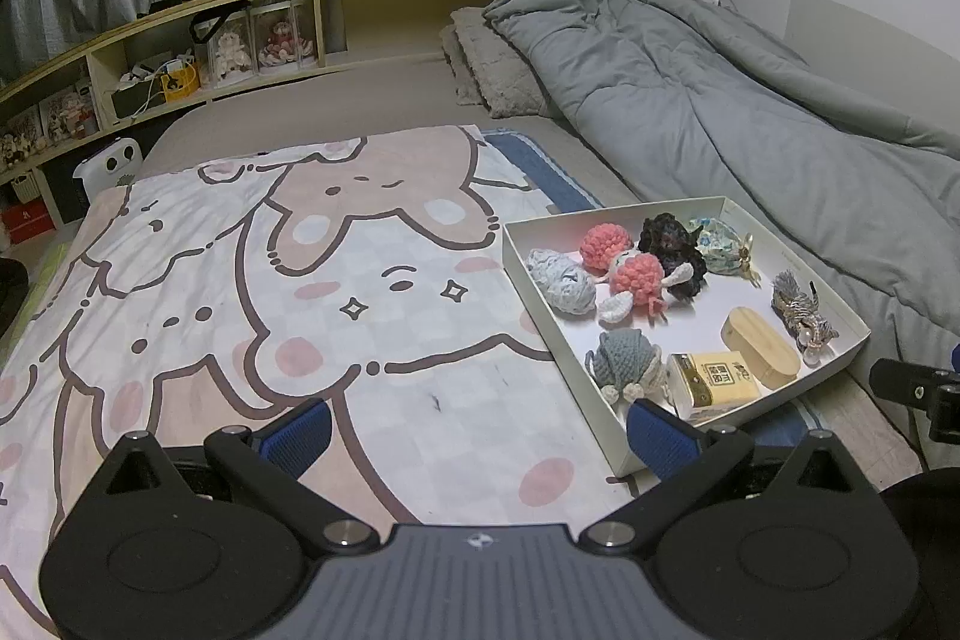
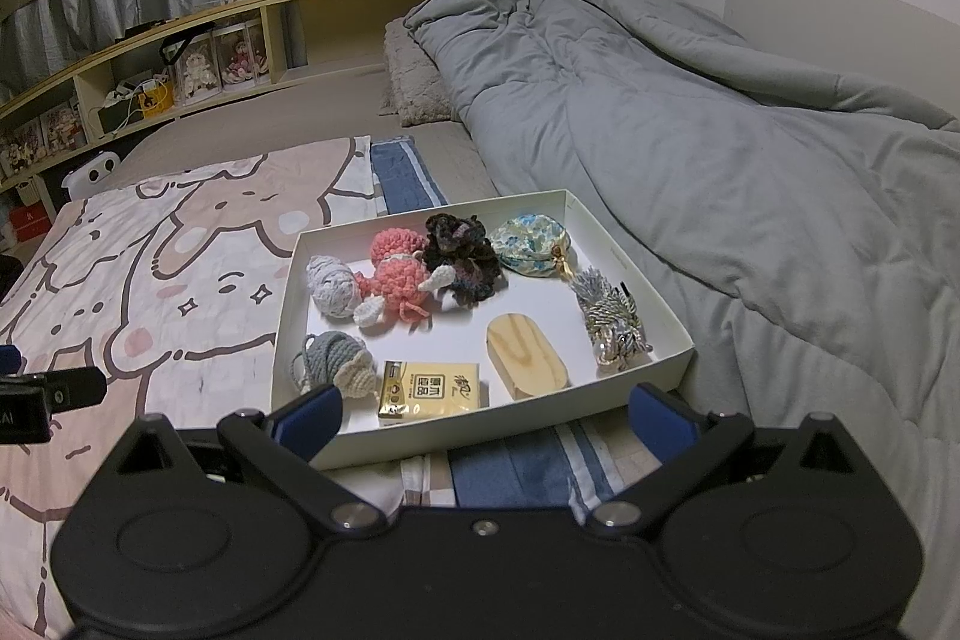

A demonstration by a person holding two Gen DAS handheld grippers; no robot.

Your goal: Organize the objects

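Sitting just ahead of my right tongs, white tray on the bed holds everything: pink crochet toy, dark yarn flower, floral pouch, wooden oval block, yellow packet, grey crochet fish, pale yarn ball, tassel charm. Right tongs spread wide, empty, blue pads straddling tray's near edge. My left tongs also spread, empty, over cartoon blanket; tray off to their right. Grey duvet beyond tray.
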